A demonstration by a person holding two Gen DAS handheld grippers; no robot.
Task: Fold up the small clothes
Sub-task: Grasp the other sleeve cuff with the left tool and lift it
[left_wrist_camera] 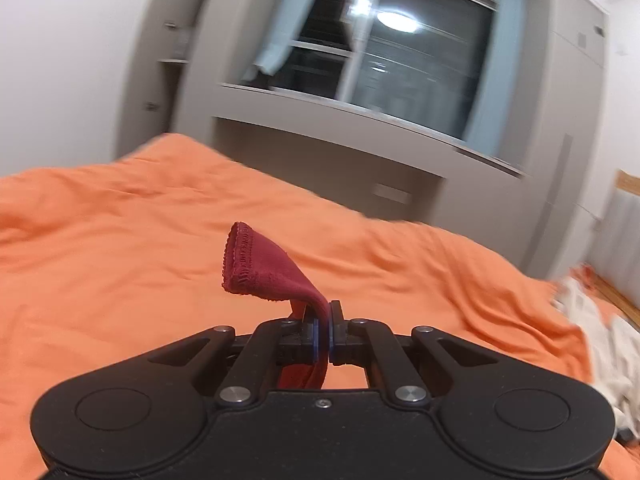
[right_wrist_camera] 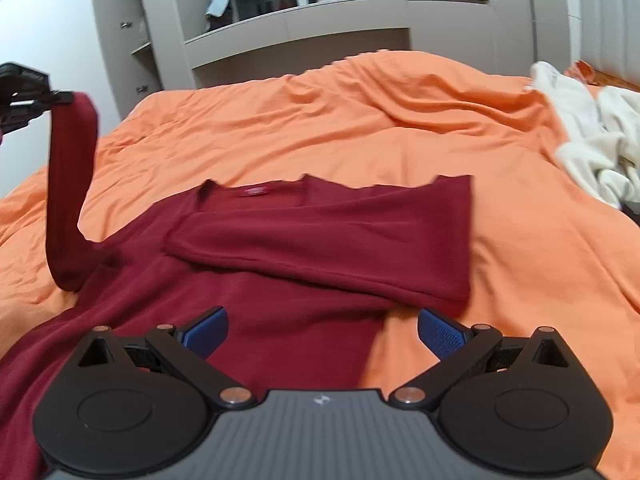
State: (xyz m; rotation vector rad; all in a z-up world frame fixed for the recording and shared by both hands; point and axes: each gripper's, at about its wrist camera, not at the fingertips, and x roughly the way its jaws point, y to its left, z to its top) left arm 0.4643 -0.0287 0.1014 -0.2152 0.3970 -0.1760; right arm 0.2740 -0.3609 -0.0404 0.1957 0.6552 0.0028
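Your left gripper [left_wrist_camera: 323, 334] is clamped on the cuff of the dark red top's left sleeve [left_wrist_camera: 262, 266], lifted off the orange duvet [left_wrist_camera: 100, 240]. Right gripper [right_wrist_camera: 322, 330] hovers with jaws wide and empty over the dark red top [right_wrist_camera: 280, 264], whose right side is already folded across the chest. You're mid left-sleeve fold, I'd say. Next: carry the cuff across the body, lay it flat, then release.

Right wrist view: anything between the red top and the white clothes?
Nothing; only bare orange duvet lies between the red top and white clothes.
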